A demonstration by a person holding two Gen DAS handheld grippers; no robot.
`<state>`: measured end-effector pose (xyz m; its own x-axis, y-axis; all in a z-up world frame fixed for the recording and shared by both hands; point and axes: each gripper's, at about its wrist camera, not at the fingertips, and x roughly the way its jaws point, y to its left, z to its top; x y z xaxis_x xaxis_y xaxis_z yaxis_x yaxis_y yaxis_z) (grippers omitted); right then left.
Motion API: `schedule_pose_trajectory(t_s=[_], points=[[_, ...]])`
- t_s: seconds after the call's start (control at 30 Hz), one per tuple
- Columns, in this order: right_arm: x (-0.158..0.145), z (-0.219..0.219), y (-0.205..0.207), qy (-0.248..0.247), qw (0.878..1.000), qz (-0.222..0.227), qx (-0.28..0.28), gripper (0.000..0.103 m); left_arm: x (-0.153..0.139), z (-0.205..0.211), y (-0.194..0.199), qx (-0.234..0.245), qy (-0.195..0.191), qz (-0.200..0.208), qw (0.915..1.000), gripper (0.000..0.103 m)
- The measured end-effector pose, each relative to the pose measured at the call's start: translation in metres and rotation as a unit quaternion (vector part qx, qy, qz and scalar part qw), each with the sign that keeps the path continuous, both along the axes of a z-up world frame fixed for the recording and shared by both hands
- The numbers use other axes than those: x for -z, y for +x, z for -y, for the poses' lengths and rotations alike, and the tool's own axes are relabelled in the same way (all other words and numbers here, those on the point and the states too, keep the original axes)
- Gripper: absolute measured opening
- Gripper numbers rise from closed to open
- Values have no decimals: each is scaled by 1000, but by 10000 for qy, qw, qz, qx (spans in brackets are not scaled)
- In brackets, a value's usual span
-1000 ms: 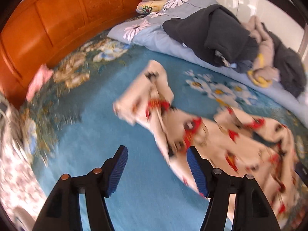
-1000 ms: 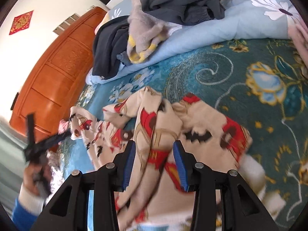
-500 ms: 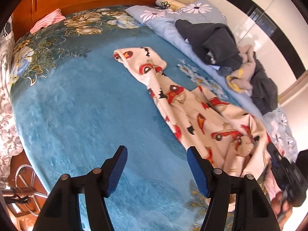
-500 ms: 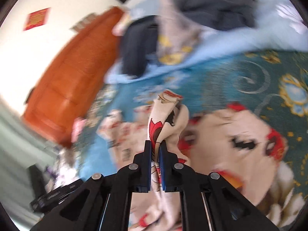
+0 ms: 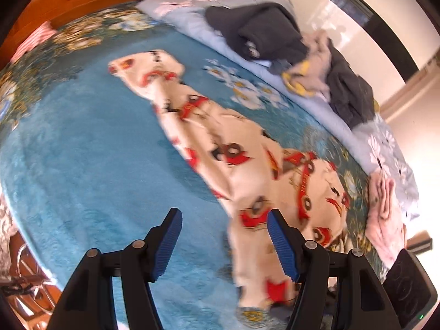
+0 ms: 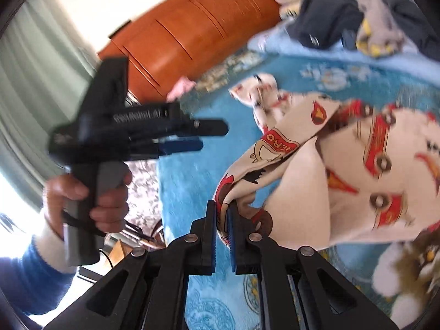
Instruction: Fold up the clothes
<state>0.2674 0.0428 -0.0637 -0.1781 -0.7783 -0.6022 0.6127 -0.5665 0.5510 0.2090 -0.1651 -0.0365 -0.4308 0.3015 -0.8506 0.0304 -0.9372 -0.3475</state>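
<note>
A cream garment (image 5: 233,148) printed with red cars lies stretched across the blue bedspread (image 5: 82,151). My left gripper (image 5: 224,236) is open and empty, hovering above the garment's near edge. My right gripper (image 6: 222,214) is shut on a fold of the same garment (image 6: 357,170) and lifts that edge off the bed. The left gripper also shows in the right wrist view (image 6: 192,137), held in a hand at the left, above the bed's edge.
A pile of dark and grey clothes (image 5: 288,44) lies on a light blue floral quilt (image 5: 192,13) along the far side. A pink garment (image 5: 385,214) lies at the right. An orange wooden headboard (image 6: 192,33) stands behind the bed.
My right gripper closed on the garment fold and has raised it toward the left. My left gripper stayed open and moved closer over the garment's near end.
</note>
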Motion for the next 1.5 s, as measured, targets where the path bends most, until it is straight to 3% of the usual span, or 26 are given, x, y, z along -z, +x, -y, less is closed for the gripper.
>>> schedule_pose_trajectory(t_s=[0.13,0.2,0.27,0.47,0.6,0.73,0.8,0.93,1.0,1.13,1.23,1.37,1.5], points=[[3,-3,0,84,10000,38,9,11,1,-33,-12,366,-638,-8,9973,68],[-1,-17,2,-26,9999,0,102,32,2,-46,-19,515,-867,-9,9949,68],[-7,-36,5,-161,9995,-64,250,44,4,-57,-26,641,-1020,4,9927,68],[-4,-103,0,-126,9925,11,1215,45,25,-105,-54,1035,-1860,133,9770,68],[9,-141,-10,-353,9806,462,1871,45,41,-117,-65,1110,-2143,278,9701,68],[16,-156,-16,-393,9724,603,2218,45,45,-109,-65,956,-2100,232,9727,68],[18,-160,-16,-377,9713,659,2254,45,42,-102,-62,869,-2023,139,9754,61],[24,-164,-21,-408,9688,830,2298,45,31,-83,-58,711,-1725,-64,9824,18],[28,-164,-24,-440,9669,944,2327,45,27,-72,-59,532,-1717,-155,9836,8],[32,-162,-25,-413,9646,1075,2371,45,12,-39,-57,147,-1487,-449,9878,7],[34,-161,-25,-306,9640,1101,2402,45,-9,9,-56,-418,-1224,-752,9887,7],[35,-163,-24,-220,9615,1127,2498,45,-26,77,-47,-1309,-1119,-1031,9797,7],[35,-162,-25,-168,9597,1113,2573,45,-13,153,-27,-2251,-889,-792,9670,7]])
